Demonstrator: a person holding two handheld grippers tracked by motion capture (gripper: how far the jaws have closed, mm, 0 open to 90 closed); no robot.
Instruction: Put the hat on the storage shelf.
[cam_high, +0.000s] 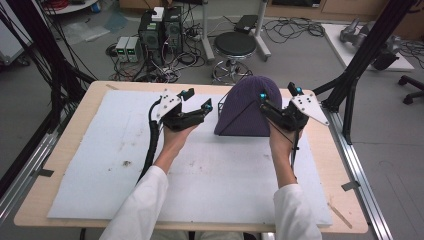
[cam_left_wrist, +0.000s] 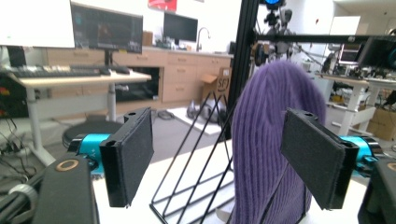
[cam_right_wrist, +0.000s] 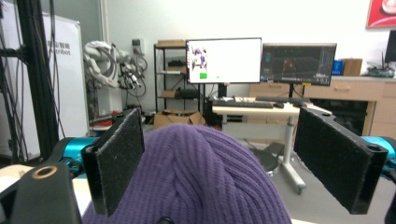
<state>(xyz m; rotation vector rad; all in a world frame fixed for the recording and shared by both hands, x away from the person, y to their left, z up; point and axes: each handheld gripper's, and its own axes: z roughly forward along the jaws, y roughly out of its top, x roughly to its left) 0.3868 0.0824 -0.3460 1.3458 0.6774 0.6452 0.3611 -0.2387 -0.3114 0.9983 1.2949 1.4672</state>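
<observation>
A purple knit beanie is pulled over a black wire stand at the back middle of the white mat. My left gripper is open just left of the beanie, apart from it. In the left gripper view the beanie rises ahead, partly behind the right pad of that gripper. My right gripper is open at the beanie's right side. In the right gripper view its jaws stand wide on either side of the beanie's crown, and I cannot tell whether they touch it.
A white foam mat covers most of the wooden table. Beyond the far edge stand a round black stool and computer boxes with cables on the floor. Black frame posts rise at the right.
</observation>
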